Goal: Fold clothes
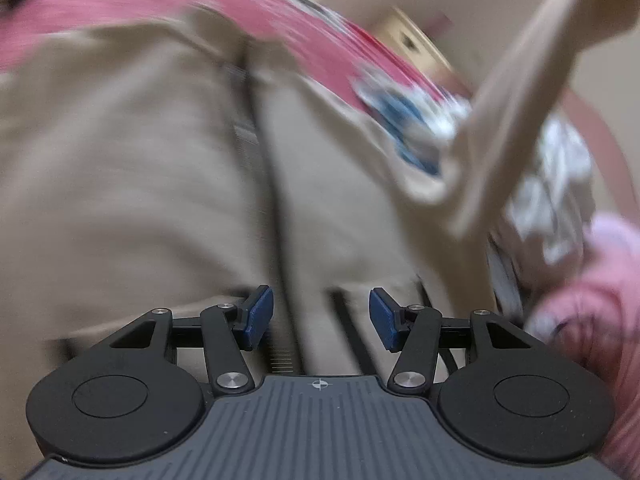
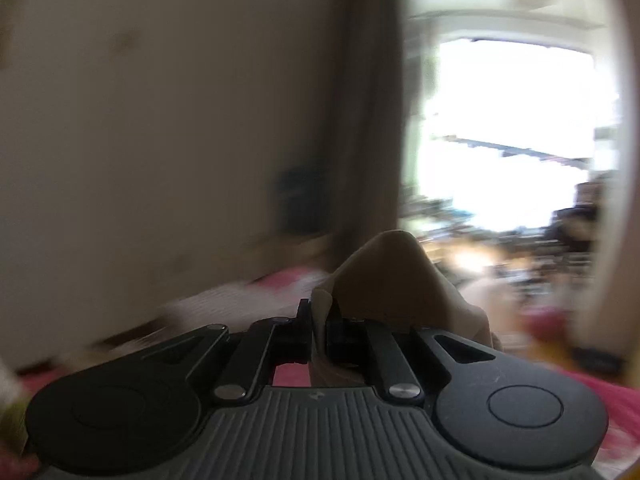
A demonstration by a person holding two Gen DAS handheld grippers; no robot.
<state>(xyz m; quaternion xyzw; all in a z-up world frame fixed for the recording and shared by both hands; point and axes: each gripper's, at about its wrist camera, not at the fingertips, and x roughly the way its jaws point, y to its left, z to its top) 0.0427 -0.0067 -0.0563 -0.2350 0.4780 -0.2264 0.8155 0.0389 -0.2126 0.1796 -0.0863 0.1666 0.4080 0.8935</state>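
A beige garment (image 1: 140, 160) with a centre seam lies spread on a pink bed cover (image 1: 120, 0) and fills most of the blurred left wrist view. My left gripper (image 1: 320, 316) hovers just over it, its blue pads (image 1: 260, 312) apart with nothing pinched between them. At the upper right, one strip of the beige cloth (image 1: 520, 100) rises off the bed. In the right wrist view my right gripper (image 2: 319, 320) is shut on a fold of the beige fabric (image 2: 392, 276), which bulges up past the fingers, lifted above the pink cover (image 2: 288, 376).
A white and blue patterned cloth (image 1: 412, 120) and a pale pink garment (image 1: 600, 300) lie to the right of the beige one. Beyond the right gripper stand a plain wall (image 2: 160, 120), a curtain (image 2: 372, 100) and a bright window (image 2: 512, 140).
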